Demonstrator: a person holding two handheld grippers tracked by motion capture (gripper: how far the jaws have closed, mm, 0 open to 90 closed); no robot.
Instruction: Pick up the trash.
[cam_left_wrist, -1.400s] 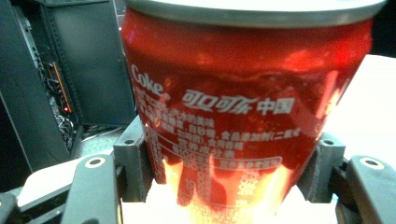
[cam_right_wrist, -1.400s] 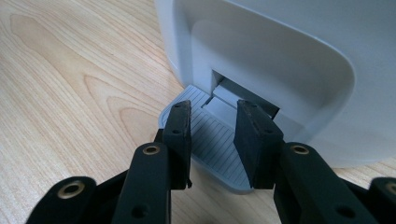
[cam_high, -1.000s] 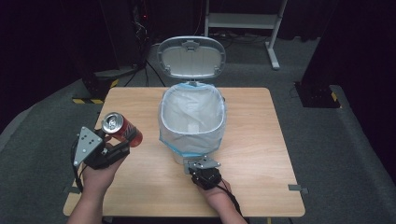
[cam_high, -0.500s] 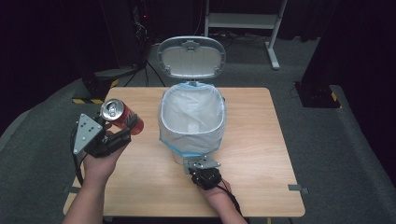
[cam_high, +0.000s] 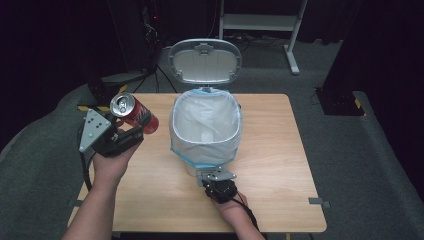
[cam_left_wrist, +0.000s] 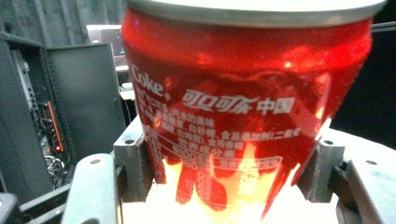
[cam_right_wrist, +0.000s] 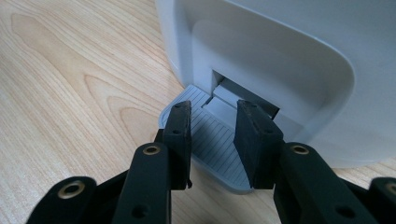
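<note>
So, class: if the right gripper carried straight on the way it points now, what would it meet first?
The right gripper sits on the bin's grey pedal; straight ahead, it would probably meet the white bin at the pedal slot.

A bin (cam_high: 205, 131) stands on the table (cam_high: 280, 150) at its middle, its lid (cam_high: 204, 61) raised upright at the far side, and a liner bag (cam_high: 206, 120) sits inside it, folded over the rim. The left gripper (cam_high: 131, 134) is held above the table's left edge, left of the bin, with a can (cam_high: 134, 113) between its jaws, tilted and apart from the bin. The right gripper (cam_right_wrist: 212, 122) lies at the bin's near side, its jaws set upon the pedal (cam_right_wrist: 210, 140) that projects from the bin's base onto the table.
</note>
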